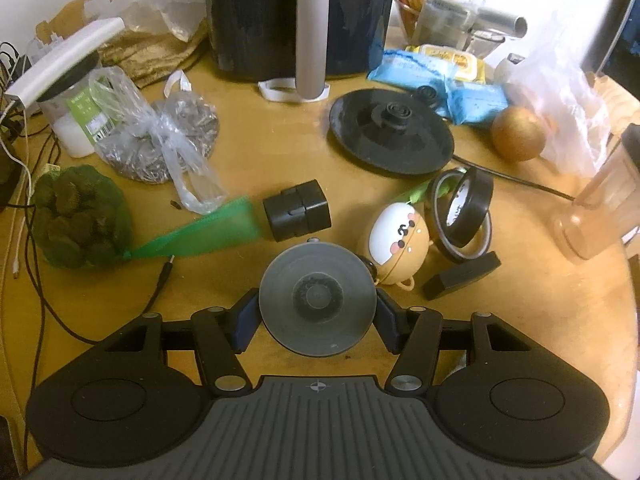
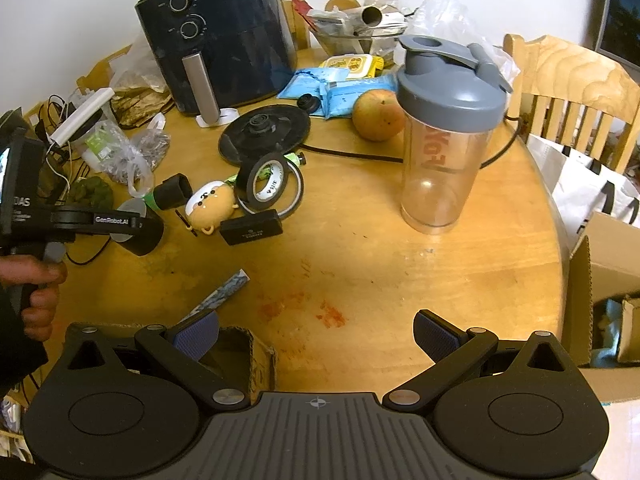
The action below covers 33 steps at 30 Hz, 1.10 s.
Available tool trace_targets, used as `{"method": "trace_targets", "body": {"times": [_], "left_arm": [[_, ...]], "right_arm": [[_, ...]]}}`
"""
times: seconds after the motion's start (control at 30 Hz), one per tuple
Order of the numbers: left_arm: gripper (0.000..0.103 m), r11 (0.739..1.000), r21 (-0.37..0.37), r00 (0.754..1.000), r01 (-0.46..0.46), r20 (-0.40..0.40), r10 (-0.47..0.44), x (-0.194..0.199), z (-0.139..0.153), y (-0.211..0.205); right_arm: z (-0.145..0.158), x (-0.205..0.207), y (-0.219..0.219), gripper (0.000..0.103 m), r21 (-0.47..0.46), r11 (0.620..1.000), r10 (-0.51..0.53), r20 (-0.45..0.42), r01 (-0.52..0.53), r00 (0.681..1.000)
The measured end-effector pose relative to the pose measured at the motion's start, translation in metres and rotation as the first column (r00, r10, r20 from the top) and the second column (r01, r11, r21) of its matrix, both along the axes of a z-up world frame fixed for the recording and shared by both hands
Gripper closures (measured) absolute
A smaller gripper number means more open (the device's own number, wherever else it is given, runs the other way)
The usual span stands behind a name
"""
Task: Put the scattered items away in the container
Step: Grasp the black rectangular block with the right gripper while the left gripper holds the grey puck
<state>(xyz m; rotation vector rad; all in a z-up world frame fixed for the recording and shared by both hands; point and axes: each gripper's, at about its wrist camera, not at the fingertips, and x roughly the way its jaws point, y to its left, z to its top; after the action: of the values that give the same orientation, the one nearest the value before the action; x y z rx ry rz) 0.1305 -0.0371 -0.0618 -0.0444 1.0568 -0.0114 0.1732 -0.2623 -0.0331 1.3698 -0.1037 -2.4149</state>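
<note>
I have the suction cup (image 1: 317, 297) gripped between the pads of my left gripper (image 1: 317, 320), low in the centre of its own view. My right gripper (image 2: 316, 336) stands open and empty above the small cardboard box (image 2: 244, 354) at the lower left of its view. I think I should carry the cup level, keep the squeeze steady, and release only over the box mouth.

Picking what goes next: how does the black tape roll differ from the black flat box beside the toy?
The black tape roll is a hollow ring propped on edge, leaning on a thinner ring; the black flat box is a solid rectangular block lying flat on the table. The roll has a white printed core; the box shows only small pale lettering. Both are black and ungripped.
</note>
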Motion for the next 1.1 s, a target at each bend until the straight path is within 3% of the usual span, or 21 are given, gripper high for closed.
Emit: {"method": "trace_targets", "body": {"times": [0.67,1.1], "left_arm": [[0.045,0.997,-0.050,0.998,-0.051,0.034,0.052,-0.032,0.034,0.013],[0.045,0.992,-0.068,0.992,-0.106,0.054,0.110,-0.052,0.051,0.026]], "right_arm": [[-0.006,-0.042,-0.039,0.000,0.020,0.985,0.174,-0.020,-0.173,0.985],[-0.026,-0.067,-0.076,0.000,0.005,0.968,0.252,0.017,-0.252,0.967]]}}
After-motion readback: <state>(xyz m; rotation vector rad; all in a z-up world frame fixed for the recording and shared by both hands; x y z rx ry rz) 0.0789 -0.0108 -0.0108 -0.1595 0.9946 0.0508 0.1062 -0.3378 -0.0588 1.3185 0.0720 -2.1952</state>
